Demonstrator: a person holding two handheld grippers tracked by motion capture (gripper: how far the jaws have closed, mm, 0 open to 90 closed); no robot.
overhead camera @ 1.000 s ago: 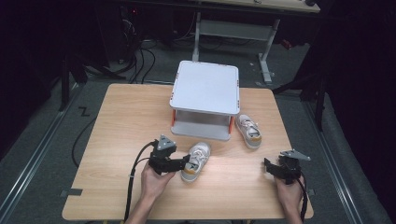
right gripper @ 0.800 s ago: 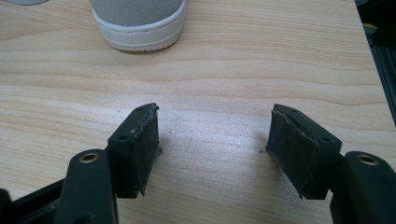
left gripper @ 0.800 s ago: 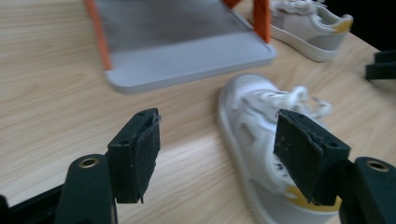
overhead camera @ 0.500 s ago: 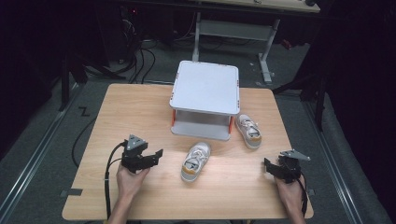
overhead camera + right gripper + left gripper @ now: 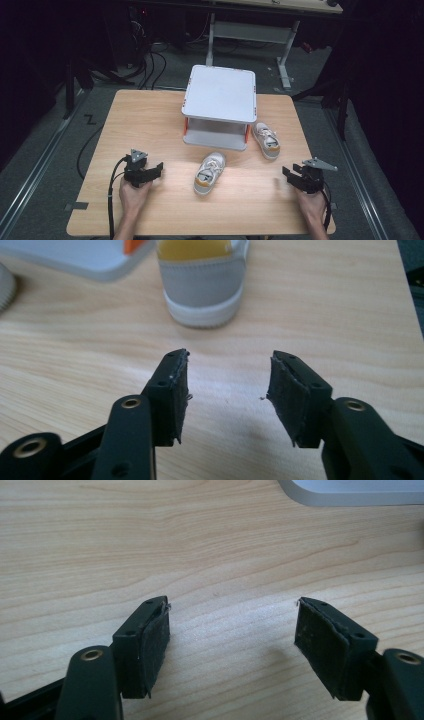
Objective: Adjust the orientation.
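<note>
A small grey-and-white shoe with a yellow heel (image 5: pixel 210 173) lies mid-table, toe toward the front. Its mate (image 5: pixel 266 140) lies right of a white two-level stand (image 5: pixel 220 95). My left gripper (image 5: pixel 157 170) rests low at the front left, well clear of the middle shoe; its jaws stand open over bare wood (image 5: pixel 232 604). My right gripper (image 5: pixel 288 176) sits at the front right, open with nothing between its pads (image 5: pixel 230 359); its jaws have just been closing. In the right gripper view the right-hand shoe's heel (image 5: pixel 202 285) lies straight ahead, apart from the jaws.
The wooden table (image 5: pixel 145 120) has bare surface on its left half and along the front edge. The stand's lower edge (image 5: pixel 350 492) lies ahead of the left gripper. Dark floor, cables and a desk frame (image 5: pixel 250 30) lie beyond the table.
My left gripper has drawn back leftward and lower, away from the middle shoe, which stays lying where it was. The right hand has kept its place.
</note>
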